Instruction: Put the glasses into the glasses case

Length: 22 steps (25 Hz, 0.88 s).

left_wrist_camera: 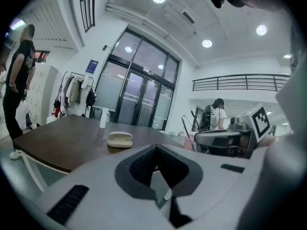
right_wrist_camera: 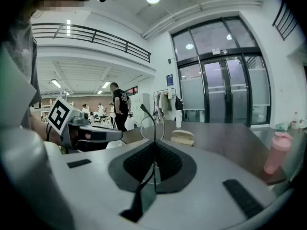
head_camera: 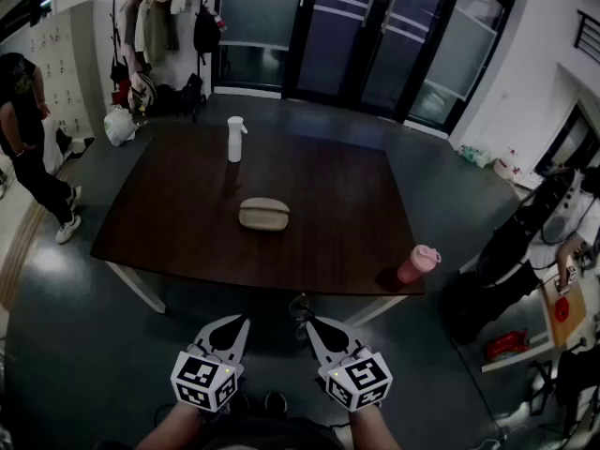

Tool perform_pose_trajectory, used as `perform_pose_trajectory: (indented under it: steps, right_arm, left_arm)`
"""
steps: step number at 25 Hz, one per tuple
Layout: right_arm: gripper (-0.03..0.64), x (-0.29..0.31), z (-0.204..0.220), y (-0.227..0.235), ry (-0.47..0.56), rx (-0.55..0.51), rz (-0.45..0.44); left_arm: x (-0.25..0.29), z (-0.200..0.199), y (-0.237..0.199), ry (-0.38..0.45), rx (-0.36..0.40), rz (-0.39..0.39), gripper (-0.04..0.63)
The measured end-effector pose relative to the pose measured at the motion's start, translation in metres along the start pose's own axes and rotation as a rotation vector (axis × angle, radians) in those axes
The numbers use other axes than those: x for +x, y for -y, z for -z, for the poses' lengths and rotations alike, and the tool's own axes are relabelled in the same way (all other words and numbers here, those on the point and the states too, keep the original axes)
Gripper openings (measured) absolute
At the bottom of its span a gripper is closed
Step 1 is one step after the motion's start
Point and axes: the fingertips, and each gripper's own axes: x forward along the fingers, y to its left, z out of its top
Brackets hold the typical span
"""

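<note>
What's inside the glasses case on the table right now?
Its inside is hidden: the glasses case lies shut on the table. The glasses are not in it; the right gripper is shut on them.

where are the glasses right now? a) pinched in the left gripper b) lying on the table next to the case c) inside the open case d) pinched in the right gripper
d: the right gripper view shows the right gripper shut on the thin frame of the glasses, while the glasses case lies closed on the table.
</note>
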Motion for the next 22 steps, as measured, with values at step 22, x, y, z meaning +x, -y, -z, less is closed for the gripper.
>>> perform_pose_trajectory:
  steps: [22]
  right_arm:
    - [-0.009, 0.001, -0.001, -0.011, -0.005, 0.021, 0.04]
  left_arm:
    - [-0.012, -0.001, -0.013, 0.005, -0.003, 0.004, 0.006]
